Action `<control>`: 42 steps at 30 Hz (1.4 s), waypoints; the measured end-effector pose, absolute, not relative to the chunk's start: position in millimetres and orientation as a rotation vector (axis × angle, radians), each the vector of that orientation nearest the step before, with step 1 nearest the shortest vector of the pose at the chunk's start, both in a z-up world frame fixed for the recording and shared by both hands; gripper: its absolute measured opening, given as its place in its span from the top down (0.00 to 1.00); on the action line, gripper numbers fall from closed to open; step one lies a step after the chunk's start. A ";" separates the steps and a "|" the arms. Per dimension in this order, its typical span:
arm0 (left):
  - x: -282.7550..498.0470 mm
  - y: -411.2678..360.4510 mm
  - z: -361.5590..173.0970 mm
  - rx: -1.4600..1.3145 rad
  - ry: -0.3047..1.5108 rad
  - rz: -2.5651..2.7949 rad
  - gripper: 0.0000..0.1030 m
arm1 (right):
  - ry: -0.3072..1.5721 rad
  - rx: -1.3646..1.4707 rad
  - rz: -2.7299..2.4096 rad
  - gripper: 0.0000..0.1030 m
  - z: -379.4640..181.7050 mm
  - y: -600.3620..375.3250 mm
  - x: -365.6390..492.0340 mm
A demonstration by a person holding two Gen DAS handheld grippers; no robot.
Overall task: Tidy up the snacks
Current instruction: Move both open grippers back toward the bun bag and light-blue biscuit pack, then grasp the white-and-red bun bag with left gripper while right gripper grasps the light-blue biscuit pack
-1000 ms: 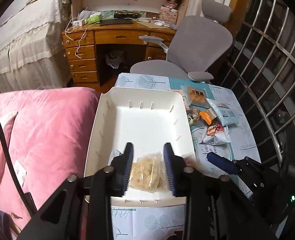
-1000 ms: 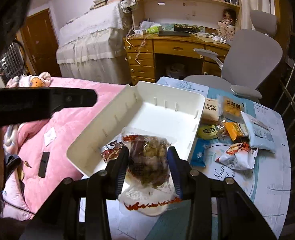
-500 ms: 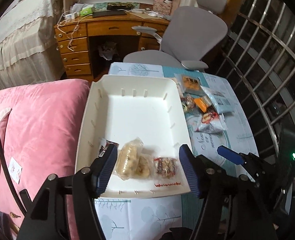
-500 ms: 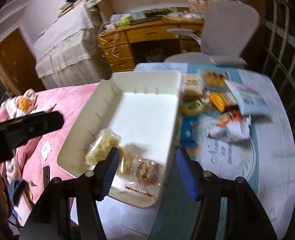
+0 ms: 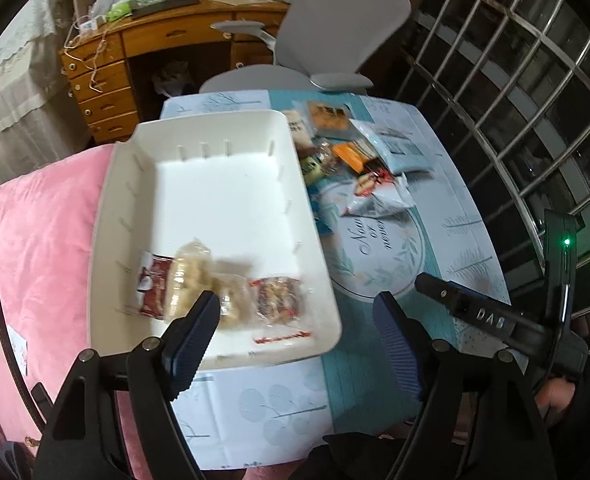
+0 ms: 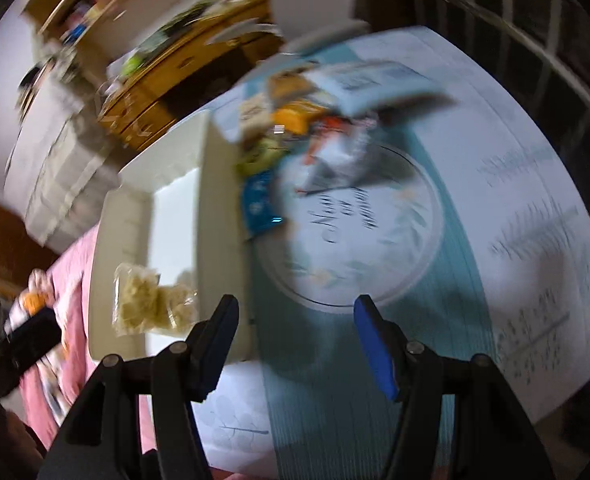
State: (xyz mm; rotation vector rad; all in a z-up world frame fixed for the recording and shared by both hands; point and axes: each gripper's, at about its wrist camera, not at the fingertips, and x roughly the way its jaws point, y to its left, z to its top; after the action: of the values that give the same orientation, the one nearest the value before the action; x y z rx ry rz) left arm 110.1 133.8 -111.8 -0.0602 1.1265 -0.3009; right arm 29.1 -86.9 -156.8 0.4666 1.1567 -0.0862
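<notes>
A: From the left wrist the white bin [image 5: 215,200] shows whole on the table [image 5: 435,280], its long left side beside the pink quilt [image 5: 35,240]; four packets lie in a row at its near end: a dark red sachet [image 5: 153,284], a pale biscuit bag [image 5: 187,276], a second pale packet [image 5: 231,300] and a clear pack with a red strip [image 5: 277,300]; the left gripper [image 5: 295,326] hangs above that end, spread wide with nothing between its fingers.

B: The right wrist view is smeared with blur and tilted; of the bin [image 6: 135,220] only the near part shows, and of its contents only the pale biscuit bag [image 6: 135,300] and its neighbour [image 6: 177,308]; the red ones cannot be made out there.

A: And the right gripper [image 6: 295,338]?

B: Spread just as wide and holding nothing, over the teal part of the cloth right of the bin; the left view catches it from the side [image 5: 495,320].

A: The loose snacks [image 5: 351,152] lie heaped on the table just right of the bin's far corner; sharp in my view.

B: In mine the heap [image 6: 307,128] is only colours: orange, blue, white; the wooden desk [image 6: 167,76] streaks behind it.
</notes>
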 end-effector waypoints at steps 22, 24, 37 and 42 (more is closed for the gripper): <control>159.5 -0.6 -149.2 -0.231 1.267 -0.109 0.18 | 1.251 0.644 -0.037 0.36 -182.8 -251.8 72.4; 170.6 -8.8 -158.6 -0.269 1.274 -0.061 0.18 | 1.255 0.648 0.002 0.35 -185.7 -262.3 85.0; 241.9 -37.1 -201.5 -0.300 1.265 0.043 0.12 | 1.226 0.723 0.230 0.33 -220.9 -286.9 175.1; 263.6 -41.2 -223.8 -0.270 1.297 0.038 0.12 | 1.196 0.826 0.291 0.33 -240.6 -284.3 201.6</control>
State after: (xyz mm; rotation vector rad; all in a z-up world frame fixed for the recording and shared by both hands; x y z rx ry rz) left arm 263.6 -41.2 -223.8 -0.2696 1.2967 0.0383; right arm 201.6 -284.3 -240.6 0.8263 1.1956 0.2909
